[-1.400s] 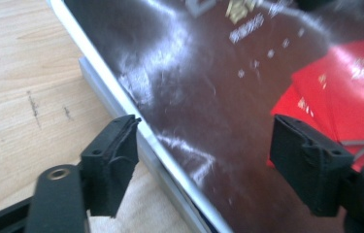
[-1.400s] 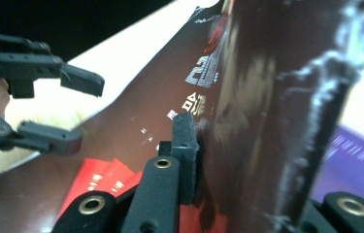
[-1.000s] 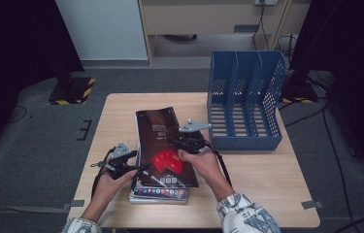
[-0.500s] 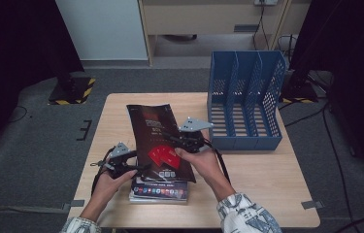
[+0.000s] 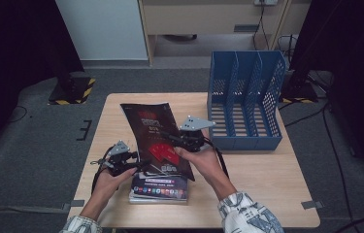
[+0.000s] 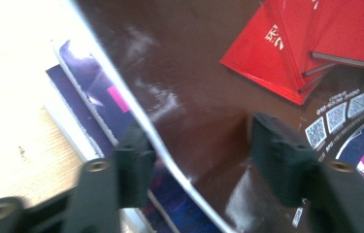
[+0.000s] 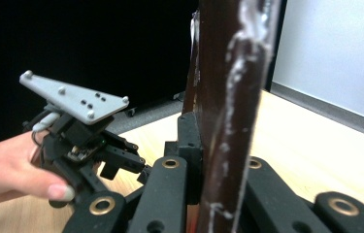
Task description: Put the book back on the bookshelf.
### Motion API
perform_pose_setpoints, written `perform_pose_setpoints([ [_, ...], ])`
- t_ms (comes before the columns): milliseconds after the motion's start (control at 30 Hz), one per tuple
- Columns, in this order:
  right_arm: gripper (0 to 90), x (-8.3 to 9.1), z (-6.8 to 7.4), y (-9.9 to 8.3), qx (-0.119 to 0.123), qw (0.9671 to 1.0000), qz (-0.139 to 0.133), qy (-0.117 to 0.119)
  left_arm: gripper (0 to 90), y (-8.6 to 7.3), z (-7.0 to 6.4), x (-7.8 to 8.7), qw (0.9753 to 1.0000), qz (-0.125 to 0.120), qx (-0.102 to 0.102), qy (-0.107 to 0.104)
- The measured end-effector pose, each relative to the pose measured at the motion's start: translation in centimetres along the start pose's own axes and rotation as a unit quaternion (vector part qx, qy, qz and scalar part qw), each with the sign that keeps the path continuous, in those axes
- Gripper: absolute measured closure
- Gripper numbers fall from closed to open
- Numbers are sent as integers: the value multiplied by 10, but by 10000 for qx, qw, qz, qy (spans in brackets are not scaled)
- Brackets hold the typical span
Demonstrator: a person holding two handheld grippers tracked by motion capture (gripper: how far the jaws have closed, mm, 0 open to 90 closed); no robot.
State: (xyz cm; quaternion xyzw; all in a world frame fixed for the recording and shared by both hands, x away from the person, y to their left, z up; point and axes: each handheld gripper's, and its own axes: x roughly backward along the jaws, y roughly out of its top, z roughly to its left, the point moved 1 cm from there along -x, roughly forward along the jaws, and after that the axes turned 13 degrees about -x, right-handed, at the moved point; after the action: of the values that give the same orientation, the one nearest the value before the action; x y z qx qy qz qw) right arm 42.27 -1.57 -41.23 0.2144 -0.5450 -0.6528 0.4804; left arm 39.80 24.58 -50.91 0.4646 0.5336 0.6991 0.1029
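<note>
1. I hold a two-jaw gripper in each hand over a wooden table (image 5: 267, 179). My right gripper (image 5: 182, 141) is clamped on the right edge of a dark brown magazine (image 5: 155, 141), jaws pressed tight to both faces of it in the right gripper view. The mag is lifted and tilted off a stack of magazines (image 5: 157, 187) at approx 6 o'clock on the table.
2. My left gripper (image 5: 138, 164) has its jaws apart, straddling the mag's lower left edge w/o pinching it; in the left gripper view one jaw sits under the page edge, the other over the glossy cover.
3. Risk: the grip is at one edge only. The mag is thin and floppy, so it could sag, fold or slide out of the right jaws if I swing it fast.
4. Risk: if I close the left jaws now, I might catch the purple cover of the stack (image 6: 92, 104) below too and drag it along.
5. Risk: the blue file rack (image 5: 247, 97) stands at approx 2 o'clock, near my right hand (image 5: 207, 162). A limp mag may hit a divider and buckle, not drop into a slot.
6. Risk: the glossy cover looks slick, so a small twist could let it rotate in the clamp.
</note>
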Motion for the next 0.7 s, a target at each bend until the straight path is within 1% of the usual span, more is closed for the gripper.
perform_pose_setpoints([
  [67,871,0,0,0,9,10000,6,14,560,0,2,-1,9999,-11,104,-33],
  [167,870,1,0,0,22,10000,35,10,644,1,3,-1,9998,-5,186,-78],
  [200,870,2,0,0,34,10000,46,23,692,1,3,-1,9997,-9,214,-94],
  [233,870,3,-1,0,35,10000,49,21,692,1,3,-1,9996,-9,243,-113],
  [300,870,5,-2,1,40,10000,51,12,740,1,3,0,9996,-11,272,-104],
  [367,869,6,-4,1,8,10000,46,22,772,2,2,1,9997,15,225,-75],
  [400,868,8,-5,1,27,10000,66,-32,803,3,2,3,9998,12,204,-55],
  [500,866,10,-7,1,47,9999,87,-88,832,4,1,4,9999,19,135,-15],
  [633,863,12,-8,2,81,9998,132,-97,847,5,1,5,9999,15,142,-20],
  [700,858,12,-8,3,150,9996,187,-171,851,5,1,7,9999,-11,147,-17],
])
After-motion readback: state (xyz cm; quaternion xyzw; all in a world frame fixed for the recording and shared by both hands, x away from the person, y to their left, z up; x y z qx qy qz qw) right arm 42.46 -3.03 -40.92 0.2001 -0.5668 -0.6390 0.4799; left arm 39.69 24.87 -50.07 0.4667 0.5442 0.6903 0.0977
